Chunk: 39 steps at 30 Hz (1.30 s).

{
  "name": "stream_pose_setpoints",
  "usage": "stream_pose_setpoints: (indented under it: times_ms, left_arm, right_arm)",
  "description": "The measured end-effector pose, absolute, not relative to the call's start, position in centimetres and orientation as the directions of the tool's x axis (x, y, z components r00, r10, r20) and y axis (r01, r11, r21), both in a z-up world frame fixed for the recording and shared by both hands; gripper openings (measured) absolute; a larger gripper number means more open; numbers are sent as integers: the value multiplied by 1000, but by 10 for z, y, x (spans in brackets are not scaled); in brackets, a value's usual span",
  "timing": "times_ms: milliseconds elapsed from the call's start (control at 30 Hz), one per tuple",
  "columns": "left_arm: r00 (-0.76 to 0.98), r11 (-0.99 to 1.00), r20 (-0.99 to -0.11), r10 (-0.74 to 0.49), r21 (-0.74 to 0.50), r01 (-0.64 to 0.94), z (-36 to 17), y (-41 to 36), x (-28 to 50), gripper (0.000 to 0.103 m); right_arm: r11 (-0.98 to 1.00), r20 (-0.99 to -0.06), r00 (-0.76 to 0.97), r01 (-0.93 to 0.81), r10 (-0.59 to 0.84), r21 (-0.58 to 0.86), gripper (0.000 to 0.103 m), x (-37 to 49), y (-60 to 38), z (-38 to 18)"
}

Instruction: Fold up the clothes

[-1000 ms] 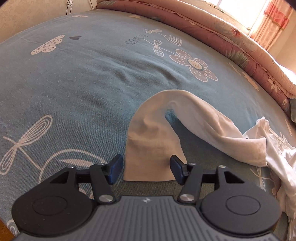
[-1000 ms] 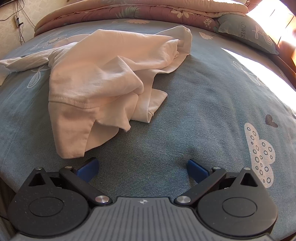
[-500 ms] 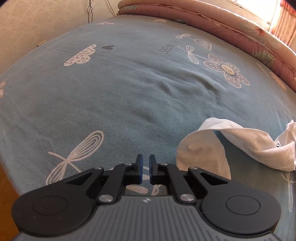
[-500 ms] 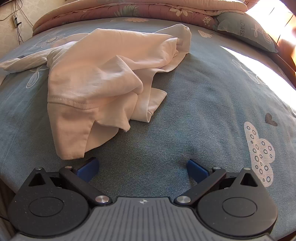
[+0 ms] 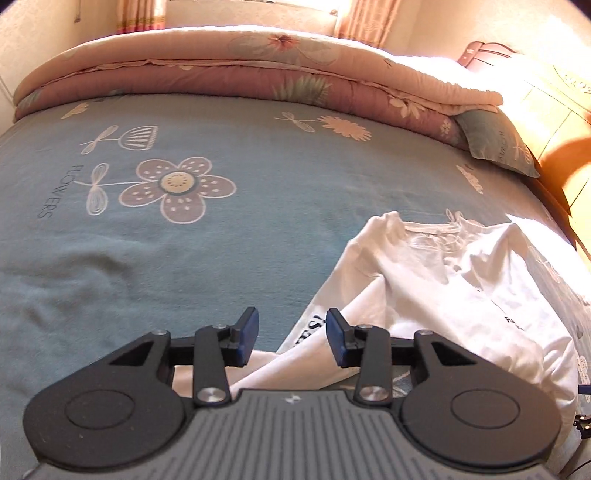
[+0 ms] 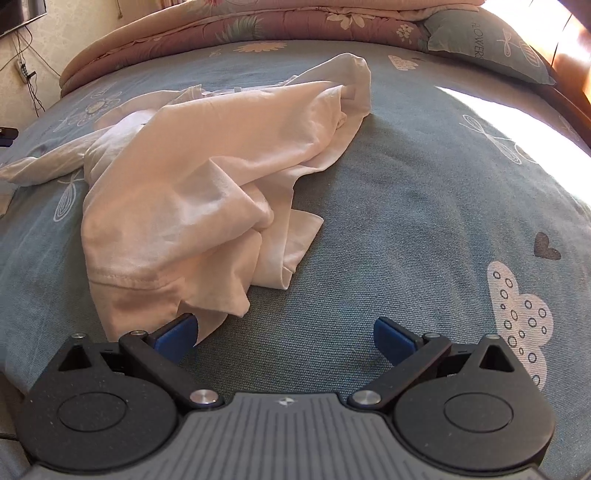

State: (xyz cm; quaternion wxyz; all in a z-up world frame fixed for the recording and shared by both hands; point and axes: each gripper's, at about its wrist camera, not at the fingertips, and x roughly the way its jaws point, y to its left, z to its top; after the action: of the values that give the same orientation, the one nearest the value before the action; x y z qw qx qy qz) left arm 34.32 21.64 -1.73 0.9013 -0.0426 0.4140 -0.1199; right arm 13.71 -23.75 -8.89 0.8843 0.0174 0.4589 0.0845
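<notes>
White shirt (image 6: 207,192) lies crumpled in a heap on the bed (image 6: 406,206), sleeve trailing off to the left in the right wrist view, hem edge with stitching nearest the camera. In the left wrist view the shirt (image 5: 461,280) sits at lower right, black print partly visible on the cloth, a fold of it running under the gripper body.

Left gripper (image 5: 291,334) partly open, jaws have just been opening after a near-shut; a printed fold of shirt shows in the gap behind them, pads not pressing it, nothing held. Whether the tips touch the cloth, cannot tell.

Right gripper (image 6: 286,332) wide open, empty, over bare bed cover just right of the shirt's near corner; its left finger (image 6: 177,334) is right at the cloth edge, cloth overlapping the pad in view, contact unclear. Right finger over plain cover.

Bed cover is blue-grey with flower, cloud and heart prints and the word FLOWERS. Folded pink quilt (image 5: 258,81) along the far edge, pillow (image 5: 495,140) at its right end. Curtains (image 5: 142,14) and bright window behind. Strong sunlight on the bed's right side
</notes>
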Motion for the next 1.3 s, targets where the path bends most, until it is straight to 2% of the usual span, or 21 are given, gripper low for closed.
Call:
stream_pose_setpoints:
  times_ms: [167, 400, 467, 533, 700, 967, 1033, 1100, 1133, 1300]
  left_arm:
    - [580, 951, -760, -293, -170, 259, -42, 180, 390, 41]
    - [531, 947, -797, -287, -155, 280, -82, 173, 430, 42]
    - [526, 947, -801, -287, -151, 285, -92, 173, 434, 44]
    - [526, 937, -789, -319, -180, 298, -99, 174, 434, 56]
    - [484, 900, -778, -402, -240, 363, -98, 174, 435, 56]
    - [463, 864, -731, -502, -393, 316, -104, 192, 455, 52]
    - [422, 829, -719, -552, -420, 368, -104, 188, 451, 48]
    - [380, 794, -707, -597, -451, 408, -108, 187, 448, 48]
    - [379, 793, -704, -600, -462, 398, -111, 190, 450, 42]
    - [390, 793, -691, -609, -525, 308, -122, 208, 462, 22]
  right_arm:
    - [979, -806, 558, -159, 198, 131, 103, 146, -236, -100]
    - [970, -789, 575, -215, 216, 109, 103, 147, -238, -105]
    - [970, -785, 581, -223, 214, 100, 103, 148, -239, -106]
    - [969, -783, 586, -231, 206, 83, 103, 149, -237, -107]
    - [969, -774, 597, -234, 212, 84, 103, 150, -239, -108]
    - [971, -763, 613, -227, 202, 75, 103, 154, -237, -111]
    - [971, -763, 614, -228, 205, 77, 103, 155, -237, -111]
    - [970, -760, 616, -230, 206, 77, 103, 154, -238, -111]
    - [970, -759, 618, -230, 206, 76, 103, 154, -237, -111]
    - [971, -756, 623, -227, 202, 73, 103, 153, -236, -112]
